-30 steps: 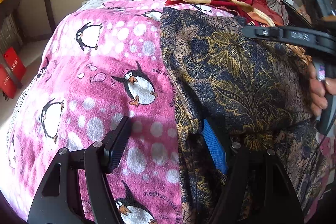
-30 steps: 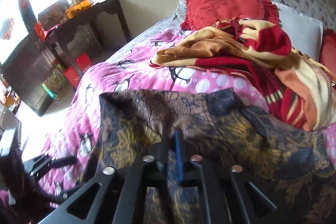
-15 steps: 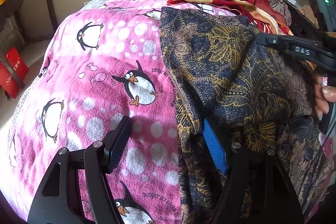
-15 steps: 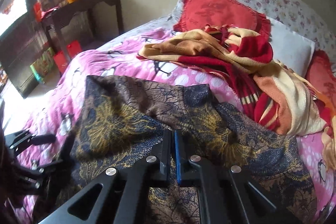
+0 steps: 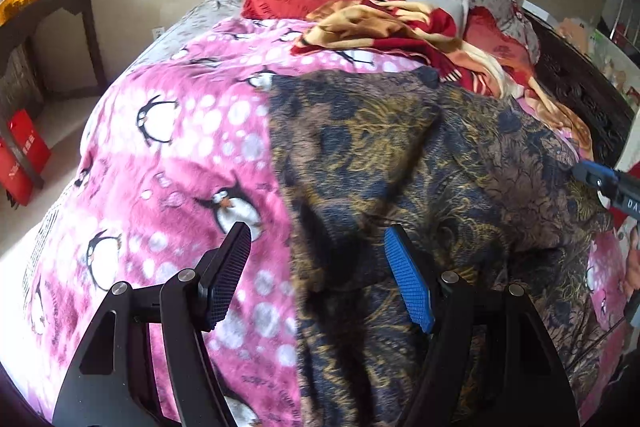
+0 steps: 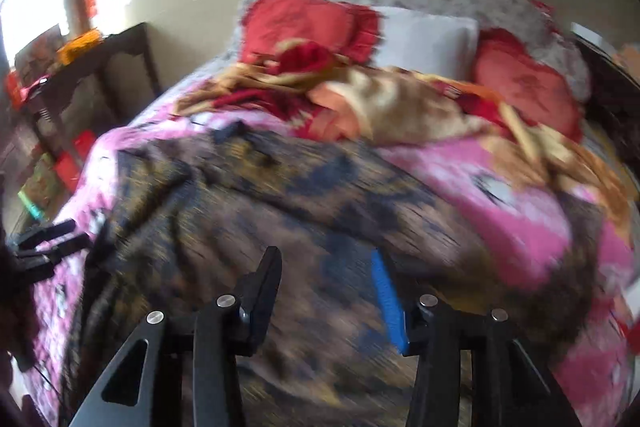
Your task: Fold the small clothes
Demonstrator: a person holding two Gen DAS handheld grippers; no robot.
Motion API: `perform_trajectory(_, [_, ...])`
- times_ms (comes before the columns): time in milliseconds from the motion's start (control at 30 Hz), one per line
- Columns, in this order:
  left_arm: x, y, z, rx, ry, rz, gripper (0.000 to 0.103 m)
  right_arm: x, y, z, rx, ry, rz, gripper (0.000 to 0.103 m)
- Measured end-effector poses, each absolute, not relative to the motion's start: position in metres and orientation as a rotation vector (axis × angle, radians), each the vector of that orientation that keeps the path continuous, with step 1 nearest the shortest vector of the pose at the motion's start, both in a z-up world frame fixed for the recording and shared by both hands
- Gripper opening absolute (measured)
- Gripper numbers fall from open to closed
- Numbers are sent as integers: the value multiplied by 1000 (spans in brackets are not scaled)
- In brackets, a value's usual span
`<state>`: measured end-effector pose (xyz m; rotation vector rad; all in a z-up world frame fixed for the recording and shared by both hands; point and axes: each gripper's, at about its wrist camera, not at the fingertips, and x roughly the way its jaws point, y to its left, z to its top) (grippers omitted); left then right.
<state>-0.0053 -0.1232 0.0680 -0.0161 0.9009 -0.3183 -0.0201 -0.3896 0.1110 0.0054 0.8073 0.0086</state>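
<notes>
Right gripper (image 6: pixel 324 301) has just let go, fingers parting empty over the garment (image 5: pixel 400 155) on the bed (image 5: pixel 180 147); left gripper (image 5: pixel 316 275) stays wide — fold laid, next grab pending.

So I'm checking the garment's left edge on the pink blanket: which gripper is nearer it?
Left. The left gripper straddles the dark floral garment edge; the right gripper hovers open farther right.
</notes>
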Motion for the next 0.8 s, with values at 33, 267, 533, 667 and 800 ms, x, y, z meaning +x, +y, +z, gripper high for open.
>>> perform_trajectory(33, [-5,-130,66,-7,907,-325,70,-27,-404,105,22,823,-34,45])
perform_trajectory(267, [0,-169,35,97,1008,-327,70,-32,-455,71,197,921,-104,45])
perform_trajectory(533, [-3,-154,49,18,1001,-326,70,-38,-546,116,301,842,-315,50])
perform_trajectory(667, [-5,-150,52,-7,1007,-324,70,-18,-607,119,458,847,-383,50])
perform_trajectory(800, [-6,-153,52,-4,1021,-327,70,21,-635,103,473,906,-407,58])
